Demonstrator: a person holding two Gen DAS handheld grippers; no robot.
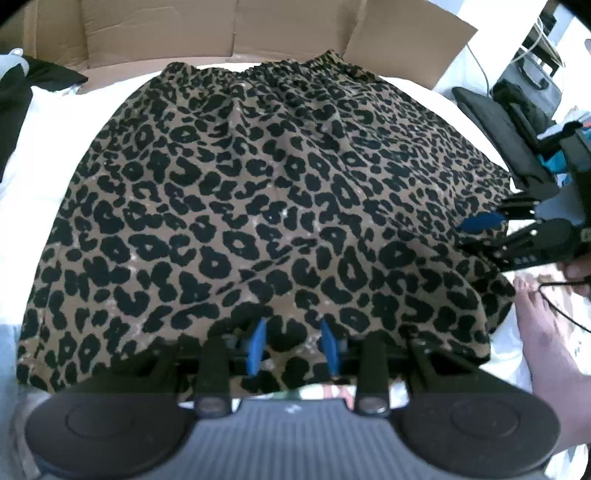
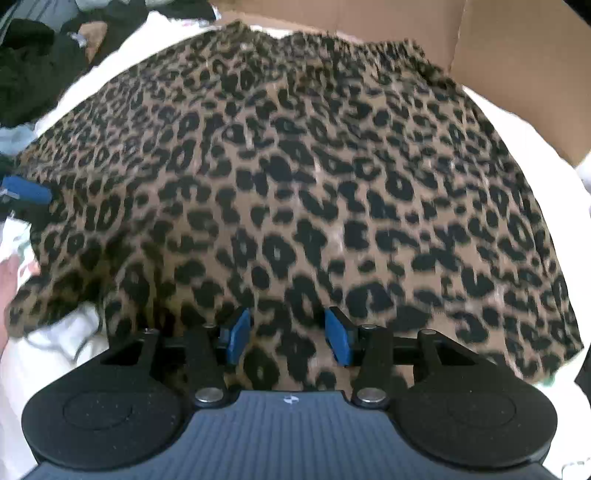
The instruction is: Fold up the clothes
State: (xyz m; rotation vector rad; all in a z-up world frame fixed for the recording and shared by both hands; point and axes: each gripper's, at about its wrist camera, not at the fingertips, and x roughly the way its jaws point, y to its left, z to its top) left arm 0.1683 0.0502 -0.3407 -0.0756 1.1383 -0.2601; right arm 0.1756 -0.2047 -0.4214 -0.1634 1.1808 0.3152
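- A white sheet (image 1: 33, 155) covers the work surface, whether table or bed I cannot tell; opened cardboard box flaps (image 1: 229, 29) stand behind it and dark clothes (image 2: 33, 70) are heaped at one far corner.
- The leopard-print skirt (image 1: 258, 192) lies spread on the sheet, its gathered waistband (image 1: 266, 68) at the far side against the cardboard, its hem nearest both cameras.
- By my reading the folding is barely begun: the skirt shows as one flat layer, with no fold made.
- The left gripper (image 1: 293, 345) hangs over the near hem with its blue fingers (image 1: 256, 345) apart; cloth shows behind the gap, apparently ungripped.
- The right gripper (image 2: 288, 338) likewise has its fingers apart above the hem.
- Hidden: the hem under both gripper bodies, and whether any fingertip touches cloth.
- A bare foot (image 1: 535, 332) shows at the edge.
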